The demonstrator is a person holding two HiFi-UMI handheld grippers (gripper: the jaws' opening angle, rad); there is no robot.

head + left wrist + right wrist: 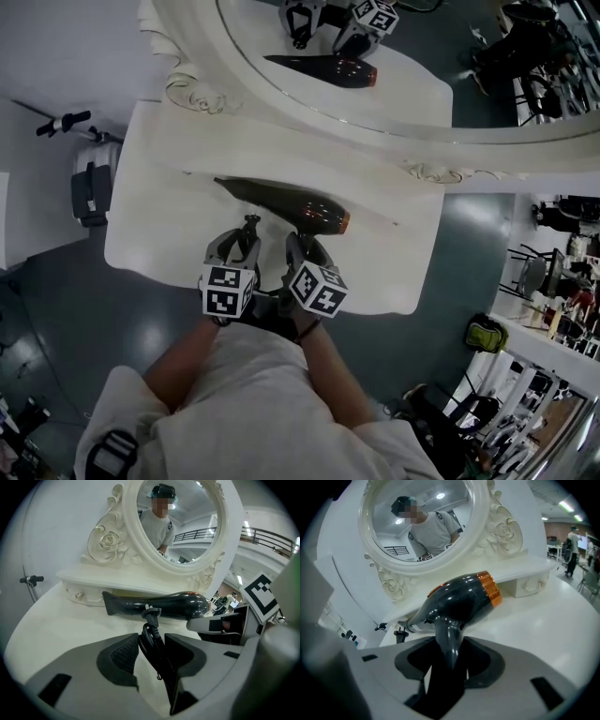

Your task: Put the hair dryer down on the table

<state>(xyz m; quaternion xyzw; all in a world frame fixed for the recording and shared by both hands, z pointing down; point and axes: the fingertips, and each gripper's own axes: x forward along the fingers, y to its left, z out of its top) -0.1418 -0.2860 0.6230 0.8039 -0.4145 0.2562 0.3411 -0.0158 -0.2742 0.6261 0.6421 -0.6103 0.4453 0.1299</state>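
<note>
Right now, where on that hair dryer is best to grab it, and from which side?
The handle. It juts from the hair dryer toward the front edge of the table, slim and straight, while its fat body lies crosswise by the mirror. Come from the front; the right hand-held gripper clamps it that way.

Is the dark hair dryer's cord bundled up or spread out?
Bundled up: the black power cord is gathered into tight loops, plug on top, between the jaws of the left gripper.
</note>
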